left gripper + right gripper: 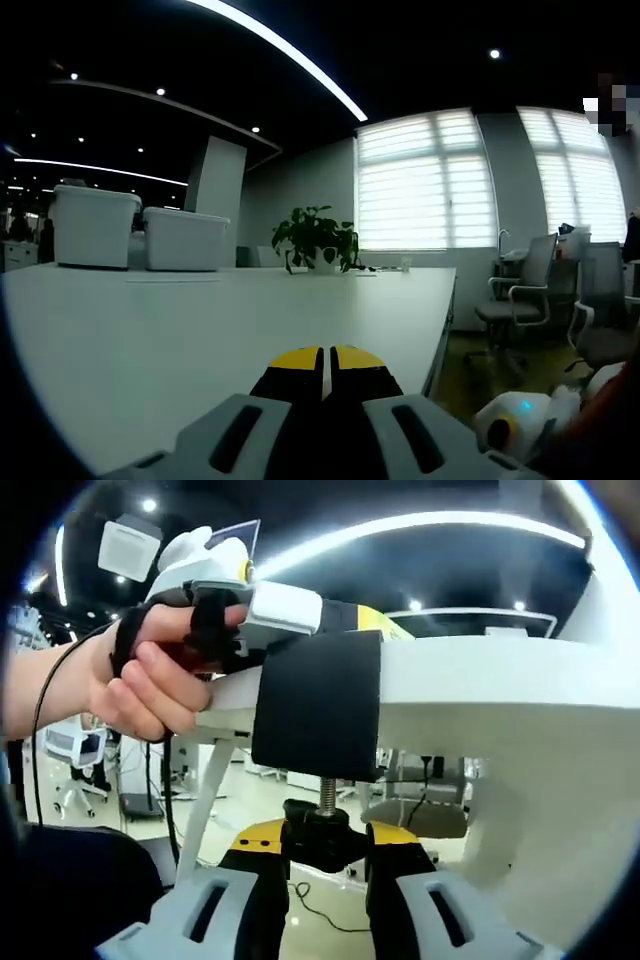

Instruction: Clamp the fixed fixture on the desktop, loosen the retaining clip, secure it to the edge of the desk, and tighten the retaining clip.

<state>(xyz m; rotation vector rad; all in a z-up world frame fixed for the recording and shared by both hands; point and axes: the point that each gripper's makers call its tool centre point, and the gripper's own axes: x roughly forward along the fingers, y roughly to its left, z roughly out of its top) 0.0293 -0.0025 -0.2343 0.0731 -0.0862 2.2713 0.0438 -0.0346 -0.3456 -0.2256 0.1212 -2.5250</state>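
In the right gripper view, the black rectangular clamp fixture (318,705) wraps the edge of the white desk (480,695), its threaded metal screw (327,792) pointing down to a black knob (322,840). The right gripper (325,852) — yellow-tipped jaws — is closed on that knob. A person's hand (140,685) holds the left gripper (260,610) above. In the left gripper view, the left gripper (325,362) rests on the desk (200,330), jaws together, gripping nothing visible.

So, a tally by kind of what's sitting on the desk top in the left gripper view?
Bins: 2
Plant: 1
Left claw: 1, jaws shut
Total: 4
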